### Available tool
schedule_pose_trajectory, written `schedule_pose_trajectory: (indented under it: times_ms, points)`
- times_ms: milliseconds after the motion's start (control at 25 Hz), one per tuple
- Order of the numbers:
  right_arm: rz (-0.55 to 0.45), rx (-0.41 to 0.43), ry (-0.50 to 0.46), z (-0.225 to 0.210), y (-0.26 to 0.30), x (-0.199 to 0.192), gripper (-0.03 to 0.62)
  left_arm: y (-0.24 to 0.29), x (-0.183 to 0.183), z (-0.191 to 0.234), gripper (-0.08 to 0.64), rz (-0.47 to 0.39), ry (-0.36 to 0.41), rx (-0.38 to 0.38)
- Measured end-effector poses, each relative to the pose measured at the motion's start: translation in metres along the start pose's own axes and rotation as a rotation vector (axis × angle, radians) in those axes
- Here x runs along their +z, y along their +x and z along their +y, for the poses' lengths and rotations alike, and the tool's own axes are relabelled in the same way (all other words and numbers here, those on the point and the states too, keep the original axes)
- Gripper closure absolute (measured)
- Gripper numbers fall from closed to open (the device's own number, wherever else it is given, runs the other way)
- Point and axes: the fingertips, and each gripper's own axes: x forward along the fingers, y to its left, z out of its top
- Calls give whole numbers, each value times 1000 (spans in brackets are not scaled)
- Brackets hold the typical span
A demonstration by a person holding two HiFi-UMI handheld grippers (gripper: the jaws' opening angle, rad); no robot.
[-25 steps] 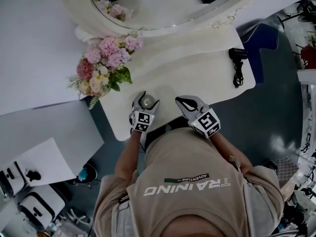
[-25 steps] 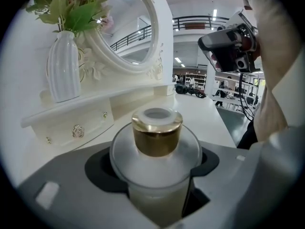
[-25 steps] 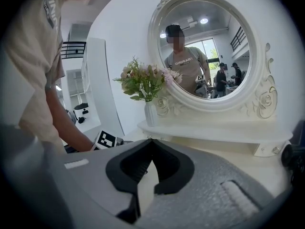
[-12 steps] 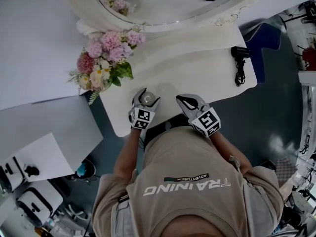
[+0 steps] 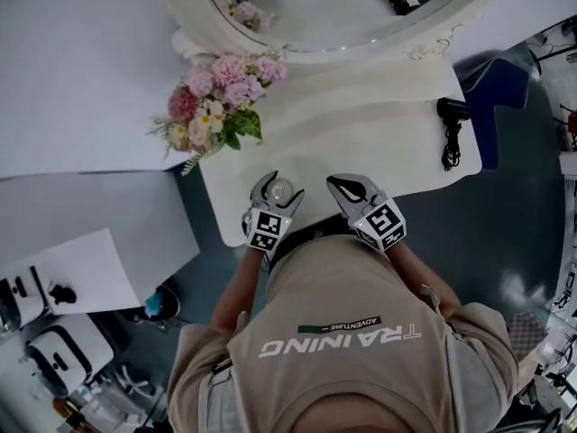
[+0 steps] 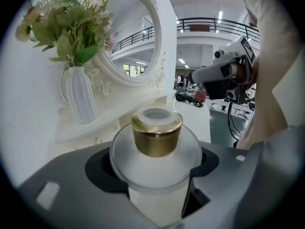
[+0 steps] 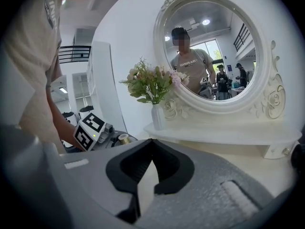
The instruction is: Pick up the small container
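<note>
The small container (image 5: 281, 189) is a frosted round jar with a gold cap (image 6: 156, 136). My left gripper (image 5: 283, 183) is shut on its body and holds it upright just above the near edge of the white dressing table (image 5: 361, 138). In the left gripper view the jar fills the space between the dark pads (image 6: 97, 168). My right gripper (image 5: 335, 184) hovers to the right of it over the table's front edge, shut, with nothing between its jaws (image 7: 152, 141). The right gripper view shows the jar's gold cap (image 7: 124, 138) at the left.
A white vase of pink flowers (image 5: 221, 106) stands at the table's back left, in front of a big oval mirror (image 5: 343, 7). A black hair dryer with its cord (image 5: 451, 115) lies at the right end. A raised shelf (image 7: 214, 130) runs under the mirror.
My left gripper has risen a little with the jar in its grip. The right gripper has stayed where it was. The head view has shifted, so the table sits further right.
</note>
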Motion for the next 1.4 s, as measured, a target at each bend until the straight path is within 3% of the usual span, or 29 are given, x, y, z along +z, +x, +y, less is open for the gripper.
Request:
schedule_pose_trajectory:
  times_ms: [320, 640, 1080, 1400]
  points:
    - [-33, 9, -47, -10, 2, 14, 589, -46, 47, 13, 204, -63, -52, 85]
    - [-79, 7, -65, -14, -4, 40, 589, -83, 88, 16, 204, -131, -88, 117]
    - [-200, -34, -204, -15, -13, 112, 589, -117, 125, 15, 204, -138, -29, 115]
    - [-250, -18, -222, -3, -20, 148, 589, -129, 157, 28, 204, -205, -5, 141]
